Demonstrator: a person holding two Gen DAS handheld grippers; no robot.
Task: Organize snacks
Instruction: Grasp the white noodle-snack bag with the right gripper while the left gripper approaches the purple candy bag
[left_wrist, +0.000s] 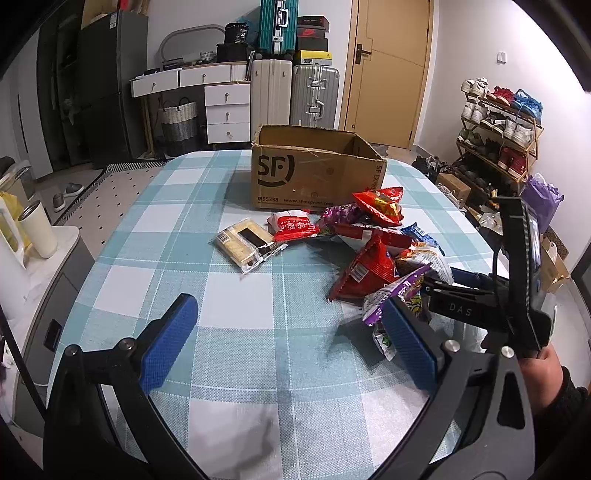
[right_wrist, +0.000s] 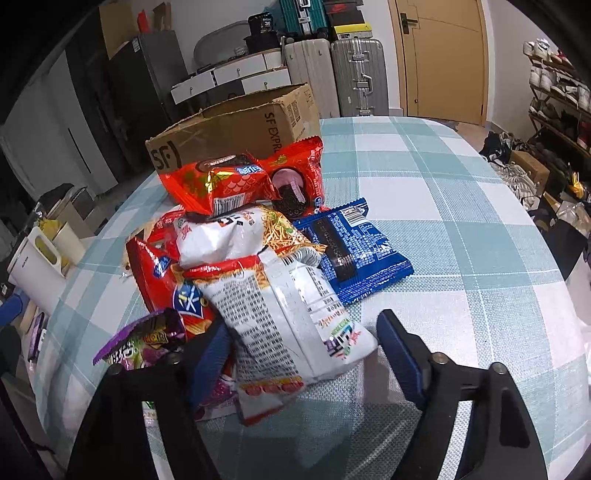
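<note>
My left gripper (left_wrist: 288, 339) hangs wide open over the teal-and-white checked tablecloth (left_wrist: 184, 258), nothing between its blue pads (left_wrist: 168, 343). Ahead stands an open brown cardboard box (left_wrist: 314, 170); a heap of red, purple and blue snack packets (left_wrist: 373, 251) lies before it, a pale cracker pack (left_wrist: 245, 245) just left. My right gripper (left_wrist: 517, 288) reaches in beside the heap.

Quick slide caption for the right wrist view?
Right tongs straddling a white noodle-snack bag atop the snack pile, SF cardboard box behind.
</note>
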